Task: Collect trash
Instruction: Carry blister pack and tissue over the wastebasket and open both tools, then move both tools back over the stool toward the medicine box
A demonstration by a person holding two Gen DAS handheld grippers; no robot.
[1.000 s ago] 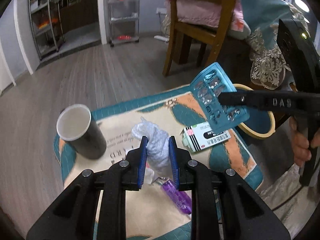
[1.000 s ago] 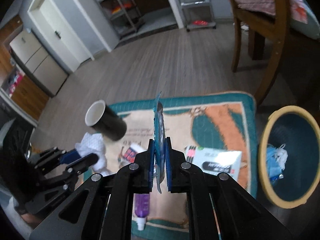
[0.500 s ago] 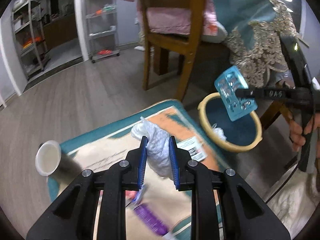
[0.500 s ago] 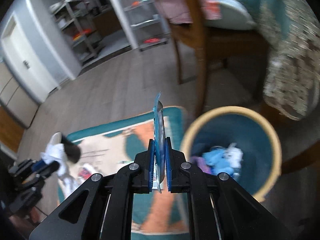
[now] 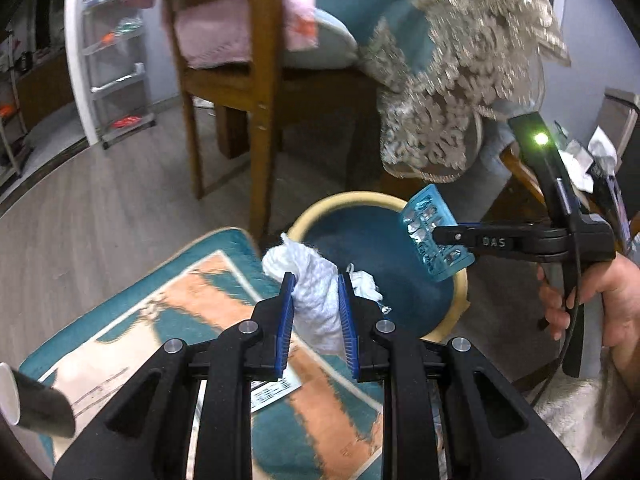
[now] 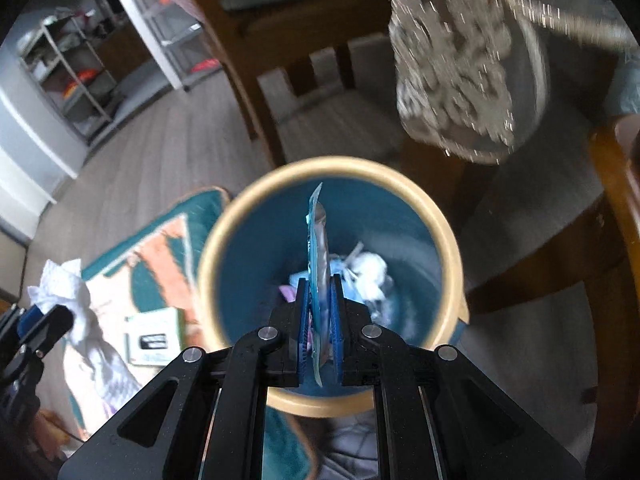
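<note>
The right gripper (image 6: 319, 312) pointed steeply down at the lower centre of its view, its blue pads clamped tight on a blue blister pack (image 6: 317, 240) that stood on edge directly over the open mouth of the bin (image 6: 448, 248); tissue and other scraps lay in the bottom of the bin. In the left wrist view the same gripper (image 5: 436, 236) reached in level from the right edge, a hand (image 5: 596, 300) wrapped round its grip, the blister pack (image 5: 430, 220) hanging above the bin's far right rim. The left gripper (image 5: 316, 300) sat at the lower centre of its view, tilted down, its jaws narrowed on a crumpled white tissue (image 5: 308, 276), just short of the bin's (image 5: 460, 292) near left rim and above the patterned rug (image 5: 192, 308). A small box (image 6: 154, 336) lay on the rug at the lower left of the right wrist view.
</note>
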